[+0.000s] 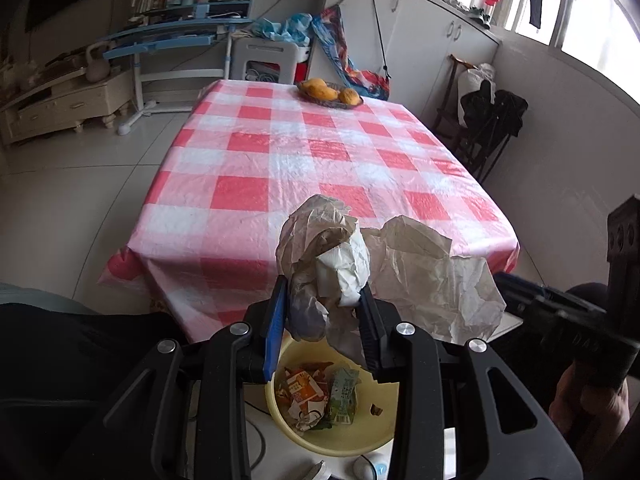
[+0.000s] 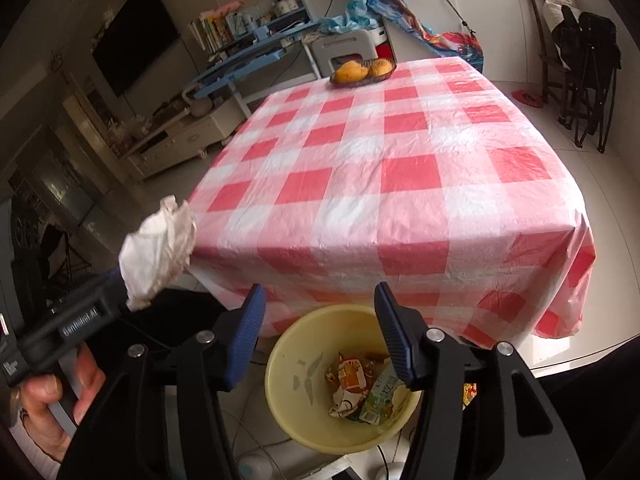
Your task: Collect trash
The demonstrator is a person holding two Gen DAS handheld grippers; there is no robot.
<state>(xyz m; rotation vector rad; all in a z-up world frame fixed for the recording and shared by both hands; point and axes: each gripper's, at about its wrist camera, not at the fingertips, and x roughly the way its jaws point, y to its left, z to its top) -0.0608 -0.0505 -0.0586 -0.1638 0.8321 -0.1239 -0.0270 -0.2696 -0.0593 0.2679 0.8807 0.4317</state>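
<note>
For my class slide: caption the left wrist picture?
Left gripper holds crumpled paper above the yellow bin.

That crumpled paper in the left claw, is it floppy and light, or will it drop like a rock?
Probably light and floppy: the crumpled paper is thin, wrinkled sheet, and a loose flap sags sideways past the left claw. It looks squashy, since the pads pinch it into folds. Let go, it would likely flutter rather than drop hard into the yellow bucket below.

A dish of mangoes point(image 1: 330, 93) sits at the far end of the checked tablecloth point(image 1: 280, 152).
</note>
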